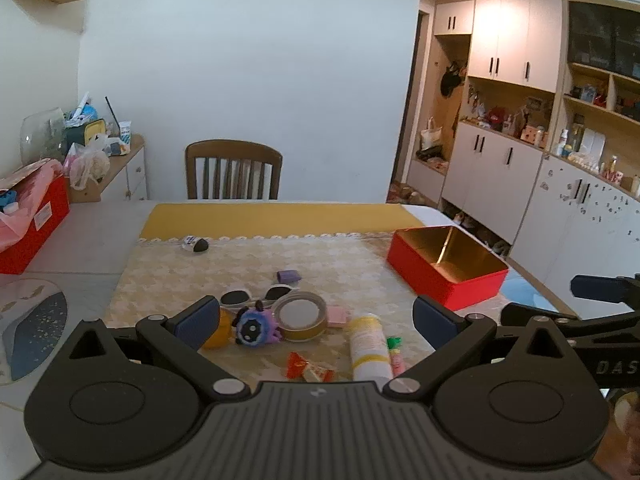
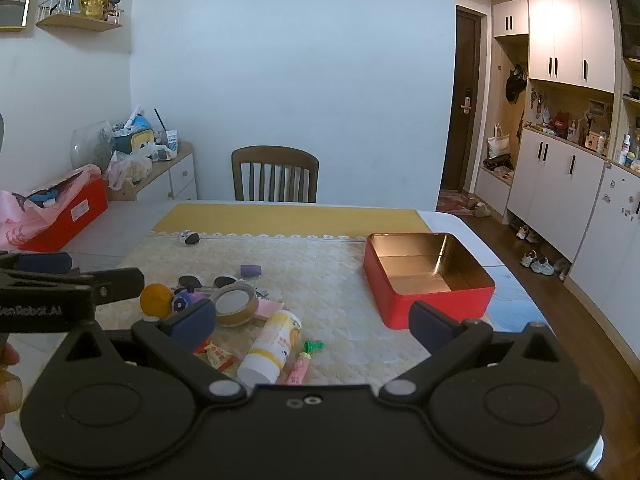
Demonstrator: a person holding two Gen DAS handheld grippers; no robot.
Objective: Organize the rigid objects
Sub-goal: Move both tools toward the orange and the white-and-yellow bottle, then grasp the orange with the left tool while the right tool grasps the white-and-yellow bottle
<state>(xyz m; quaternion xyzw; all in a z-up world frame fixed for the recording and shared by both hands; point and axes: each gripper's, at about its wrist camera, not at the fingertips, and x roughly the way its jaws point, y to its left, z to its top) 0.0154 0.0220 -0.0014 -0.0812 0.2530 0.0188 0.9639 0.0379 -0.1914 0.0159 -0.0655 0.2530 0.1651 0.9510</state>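
From the left wrist view, the left tongs (image 1: 316,320) hang wide apart above the near edge of the bench (image 1: 92,240), holding nothing and touching nothing, with the clutter spread just beyond the pads: a tape roll (image 1: 301,316), a purple toy (image 1: 254,326), an orange ball (image 1: 218,330) partly hidden by the left pad, sunglasses (image 1: 256,295), a white bottle (image 1: 368,348) lying on its side, some candy wrappers (image 1: 306,368) and a small purple block (image 1: 289,277) further in. The red tin (image 1: 448,268) sits open and seemingly empty toward the right edge, well apart from the pile. The step in hand looks like a first pick, and it would go best by choosing something on the outside of the heap (the bottle seems the easiest, being long and clear of the rest on its right side), closing across its narrow width, lifting straight up so the neighbours stay put, then carrying it over the tin's rim before letting go. From the right wrist view, the right tongs (image 2: 312,322) are likewise spread wide and empty, hovering over the near edge with the bottle (image 2: 270,350) and a pink tube (image 2: 302,364) between the pads in the line of sight, not touched; the tin (image 2: 428,276) lies just ahead and right. The left tongs (image 2: 60,276) show at the left border, apparently open too.
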